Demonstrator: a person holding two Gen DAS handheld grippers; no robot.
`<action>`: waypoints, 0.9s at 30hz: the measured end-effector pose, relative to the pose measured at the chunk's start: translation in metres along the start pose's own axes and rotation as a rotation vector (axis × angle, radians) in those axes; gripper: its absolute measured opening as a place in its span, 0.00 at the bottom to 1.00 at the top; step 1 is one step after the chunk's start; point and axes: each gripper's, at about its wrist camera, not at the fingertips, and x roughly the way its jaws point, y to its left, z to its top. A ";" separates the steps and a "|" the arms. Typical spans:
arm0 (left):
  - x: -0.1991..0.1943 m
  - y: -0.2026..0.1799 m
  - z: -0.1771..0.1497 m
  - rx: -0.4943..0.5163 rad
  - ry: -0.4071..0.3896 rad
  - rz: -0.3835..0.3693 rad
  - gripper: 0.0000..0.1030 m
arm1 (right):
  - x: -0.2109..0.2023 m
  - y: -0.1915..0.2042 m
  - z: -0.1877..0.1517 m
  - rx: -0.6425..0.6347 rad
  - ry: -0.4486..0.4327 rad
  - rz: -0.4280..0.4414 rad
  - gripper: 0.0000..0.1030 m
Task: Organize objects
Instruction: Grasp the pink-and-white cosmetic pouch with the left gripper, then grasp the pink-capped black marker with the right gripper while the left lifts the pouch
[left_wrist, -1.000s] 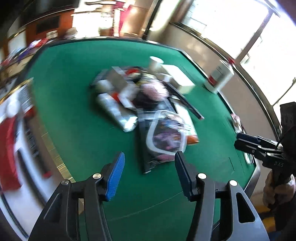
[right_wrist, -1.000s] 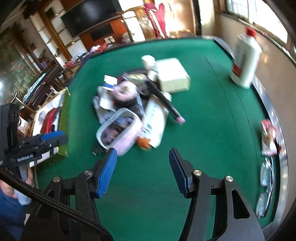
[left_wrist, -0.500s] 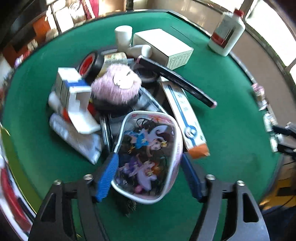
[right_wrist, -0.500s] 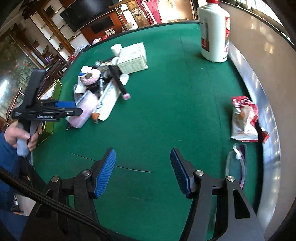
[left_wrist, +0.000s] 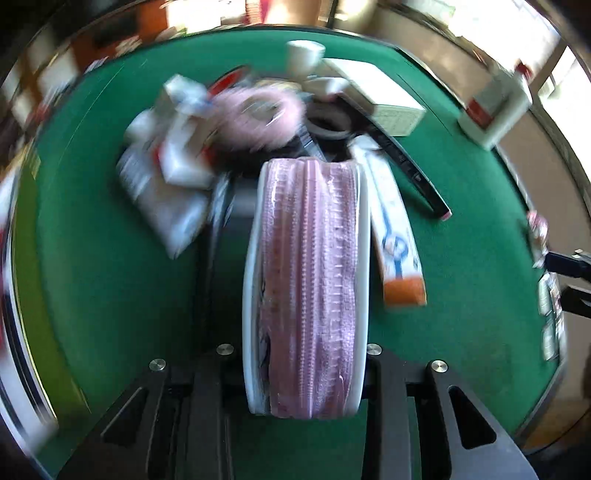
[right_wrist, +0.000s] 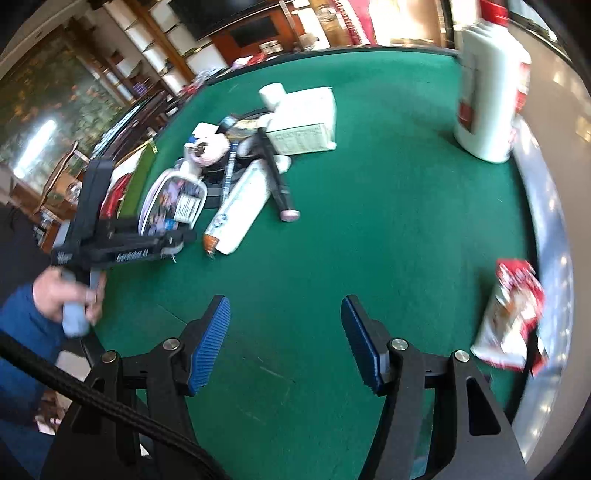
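Your left tongs (left_wrist: 306, 369) are closing across the pink zippered pouch (left_wrist: 308, 280) at the near edge of the pile on the green surface (left_wrist: 461, 221); it looks soft, light and squashy, so clamp its stiffer white-piped rims while your right tongs (right_wrist: 284, 339) hang wide and empty.

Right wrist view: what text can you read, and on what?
"GenRobot.AI", blurred: side of the left tool, jaws closing on the pink pouch.
White box, bottle label, pouch sticker: unreadable, too small or blurred.
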 end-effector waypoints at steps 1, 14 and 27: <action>-0.006 0.004 -0.012 -0.032 -0.007 -0.018 0.26 | 0.003 0.003 0.004 -0.008 0.003 0.007 0.60; -0.057 0.054 -0.123 -0.152 -0.037 -0.090 0.27 | 0.065 0.051 0.086 -0.132 -0.008 -0.051 0.60; -0.064 0.064 -0.131 -0.088 -0.024 -0.134 0.27 | 0.132 0.038 0.127 -0.015 0.045 -0.219 0.37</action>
